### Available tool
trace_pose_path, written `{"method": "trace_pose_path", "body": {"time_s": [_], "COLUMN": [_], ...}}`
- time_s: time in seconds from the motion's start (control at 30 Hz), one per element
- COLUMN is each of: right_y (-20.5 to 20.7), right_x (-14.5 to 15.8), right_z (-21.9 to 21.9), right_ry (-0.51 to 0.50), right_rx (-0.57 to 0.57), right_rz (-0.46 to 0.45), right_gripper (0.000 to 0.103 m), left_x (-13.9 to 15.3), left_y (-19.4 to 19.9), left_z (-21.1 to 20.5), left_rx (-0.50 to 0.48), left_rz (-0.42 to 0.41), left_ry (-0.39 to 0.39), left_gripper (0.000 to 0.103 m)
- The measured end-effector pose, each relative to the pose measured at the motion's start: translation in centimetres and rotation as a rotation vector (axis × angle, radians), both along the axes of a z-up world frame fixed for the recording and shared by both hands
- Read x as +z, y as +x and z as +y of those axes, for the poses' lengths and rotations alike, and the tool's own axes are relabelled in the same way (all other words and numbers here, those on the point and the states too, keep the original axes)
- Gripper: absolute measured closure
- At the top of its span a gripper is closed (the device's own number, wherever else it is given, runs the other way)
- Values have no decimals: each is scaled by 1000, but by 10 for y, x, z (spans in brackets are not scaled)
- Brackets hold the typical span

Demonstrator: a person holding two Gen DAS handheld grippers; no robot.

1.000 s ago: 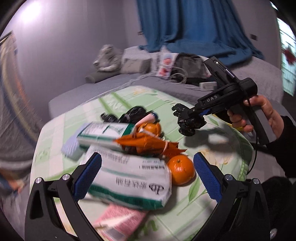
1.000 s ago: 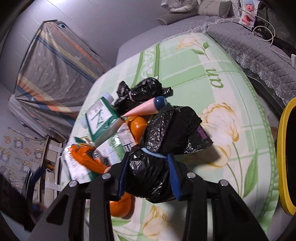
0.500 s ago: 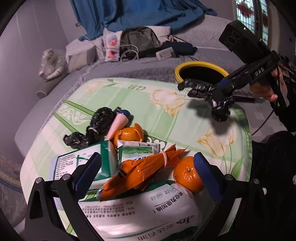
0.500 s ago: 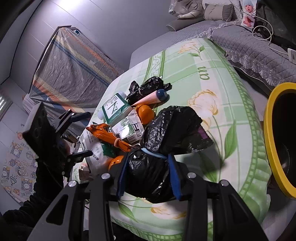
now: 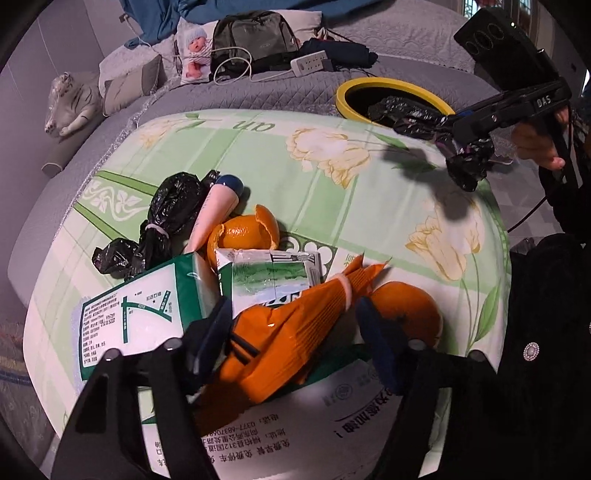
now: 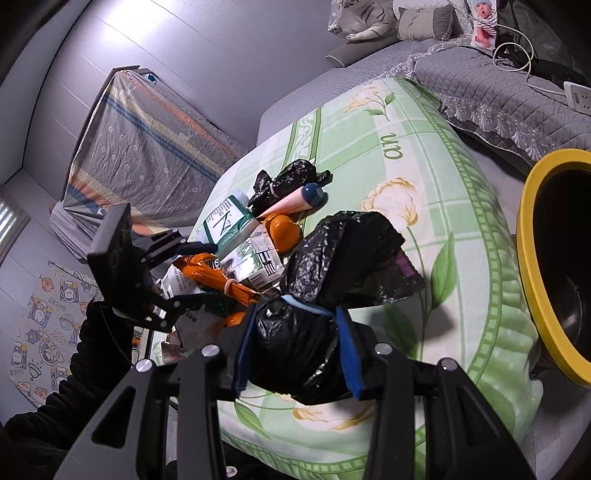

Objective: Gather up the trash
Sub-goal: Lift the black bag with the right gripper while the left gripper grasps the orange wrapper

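A pile of trash lies on the table's green floral cloth [image 5: 332,177]. My left gripper [image 5: 295,328] points down into the pile. Its jaws are closing around an orange tied bag [image 5: 288,332], and the right pad stands a little apart from it. My right gripper [image 6: 297,314] is shut on a crumpled black bag [image 6: 332,258]. In the left wrist view the right gripper [image 5: 458,136] holds that black bag [image 5: 413,114] over the table's far right edge, beside a yellow-rimmed bin [image 5: 343,96].
Around the orange bag lie a green-white carton [image 5: 147,302], a smaller carton [image 5: 269,273], a peeled orange [image 5: 240,232], a whole tangerine [image 5: 406,314], a pink tube [image 5: 214,206], a tied black bag [image 5: 166,218] and a large white packet [image 5: 295,424]. A grey bed holds a backpack [image 5: 255,33].
My left gripper has swung and sunk onto the pile, and its jaws have narrowed around the orange bag. My right gripper has carried the black bag toward the yellow bin.
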State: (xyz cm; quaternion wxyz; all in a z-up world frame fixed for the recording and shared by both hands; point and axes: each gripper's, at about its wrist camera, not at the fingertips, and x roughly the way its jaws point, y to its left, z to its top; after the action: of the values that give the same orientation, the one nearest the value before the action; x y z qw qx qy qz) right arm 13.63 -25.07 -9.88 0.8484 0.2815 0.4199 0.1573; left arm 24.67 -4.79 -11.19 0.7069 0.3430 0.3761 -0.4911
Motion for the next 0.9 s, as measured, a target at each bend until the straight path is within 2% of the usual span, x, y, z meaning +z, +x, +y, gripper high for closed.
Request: {"method": "trace_pose_path", "body": {"time_s": [0.17, 0.2, 0.23, 0.4, 0.53, 0.6, 0.7, 0.77, 0.9], "right_y": [-3, -3, -4, -5, -7, -10, -14, -18, -29], "right_x": [1, 1, 1, 3, 6, 10, 13, 17, 24], "right_z": [-3, -3, -3, -2, -1, -1, -6, -12, -32], "right_ry": [7, 7, 8, 3, 8, 2, -1, -22, -35], "right_rx": [-16, -19, -22, -26, -31, -40, -62, -95, -169], "right_rz": [-2, -3, -2, 0, -10, -25, -38, -54, -80], "right_gripper": [65, 65, 65, 65, 65, 65, 65, 65, 65], "left_x": [-1, 1, 2, 14, 38, 50, 64, 71, 82], "left_y": [3, 1, 0, -7, -19, -27, -37, -41, -54], "left_z": [-1, 0, 0, 10, 24, 29, 32, 33, 27], "left_rx": [11, 9, 4, 6, 26, 53, 127, 215, 294], "left_rz": [-1, -11, -15, -24, -37, -70, -123, -145, -146], "left_ry": [4, 1, -3, -53, -165, -216, -287, -341, -455], "left_gripper": [50, 53, 62, 68, 68, 68, 68, 68, 68]}}
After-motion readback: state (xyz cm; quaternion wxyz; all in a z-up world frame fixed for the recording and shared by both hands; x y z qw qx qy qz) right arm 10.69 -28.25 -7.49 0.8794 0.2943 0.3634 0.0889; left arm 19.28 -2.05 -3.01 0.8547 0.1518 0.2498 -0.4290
